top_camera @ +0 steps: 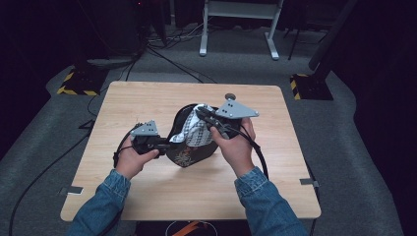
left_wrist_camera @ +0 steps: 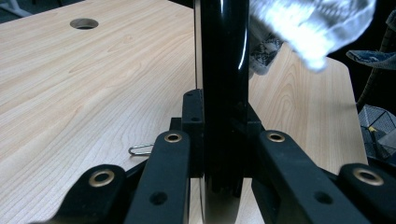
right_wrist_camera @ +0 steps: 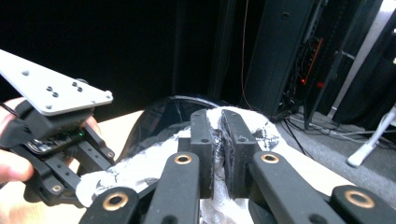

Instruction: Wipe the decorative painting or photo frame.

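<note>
Cloth [top_camera: 196, 130] is pinched in your right tongs [top_camera: 209, 118] while your left tongs [top_camera: 164, 144] clamp the bag's [top_camera: 184, 156] rim, steadying it on the surface [top_camera: 147, 98].

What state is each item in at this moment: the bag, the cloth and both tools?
Black bag: standing on the table, mouth open, rim clamped.
Patterned cloth: partly inside the bag, top bunched above the rim.
Left tool: shut on the bag's rim.
Right tool: shut on the cloth, raised over the bag.
</note>
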Available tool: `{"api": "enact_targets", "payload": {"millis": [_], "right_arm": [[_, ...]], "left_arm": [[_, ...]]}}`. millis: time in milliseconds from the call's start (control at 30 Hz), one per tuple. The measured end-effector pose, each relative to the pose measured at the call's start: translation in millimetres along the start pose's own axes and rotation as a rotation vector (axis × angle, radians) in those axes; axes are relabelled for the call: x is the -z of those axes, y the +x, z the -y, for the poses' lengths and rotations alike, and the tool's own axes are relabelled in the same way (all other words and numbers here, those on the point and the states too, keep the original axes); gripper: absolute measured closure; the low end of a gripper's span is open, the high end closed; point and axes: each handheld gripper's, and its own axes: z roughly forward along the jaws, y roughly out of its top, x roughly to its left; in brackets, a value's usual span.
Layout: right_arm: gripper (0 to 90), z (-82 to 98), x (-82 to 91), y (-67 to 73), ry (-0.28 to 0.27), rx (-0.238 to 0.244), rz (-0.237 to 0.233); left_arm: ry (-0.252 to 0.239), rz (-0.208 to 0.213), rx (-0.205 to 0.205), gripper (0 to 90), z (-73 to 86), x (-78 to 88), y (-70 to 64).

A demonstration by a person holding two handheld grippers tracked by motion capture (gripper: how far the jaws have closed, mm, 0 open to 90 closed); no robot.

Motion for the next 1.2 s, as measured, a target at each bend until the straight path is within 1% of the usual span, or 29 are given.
{"api": "enact_targets", "payload": {"millis": [67,100,133,267,533,800,1000,1100,1200], "right_arm": [[84.9,4.1,1.2,-5.6,0.017,-0.011,0.012],[84.9,4.1,1.2,-5.6,0.017,-0.011,0.012],[84.9,7.5,2.3,-9.8,0.027,-0.017,0.018],[84.9,11.3,3.4,-14.0,0.037,-0.022,0.025],[84.9,25.2,8.9,-26.7,0.08,-0.029,0.061],[84.9,38.6,10.7,-35.2,0.124,-0.039,0.082],[84.8,46.7,10.6,-38.3,0.166,-0.042,0.086],[84.9,49.1,10.8,-37.5,0.166,-0.049,0.084],[84.8,47.7,10.6,-35.2,0.161,-0.041,0.081]], "left_arm": [[0.0,0.001,0.001,80.0,0.1,0.1,0.1],[-0.001,0.0,0.0,80.0,0.2,0.0,0.1],[0.0,-0.001,-0.002,79.9,0.1,0.0,0.0],[-0.001,0.003,0.001,80.0,0.1,0.0,0.3],[0.004,0.002,-0.005,79.9,-0.1,0.2,-0.4],[0.005,0.002,-0.004,79.8,-0.1,0.4,-0.5],[0.004,0.003,0.003,79.8,-0.1,0.2,-0.8],[0.008,0.003,0.004,80.0,-0.2,0.4,-1.0],[0.01,0.002,0.007,80.0,0.2,0.4,-1.0]]}}
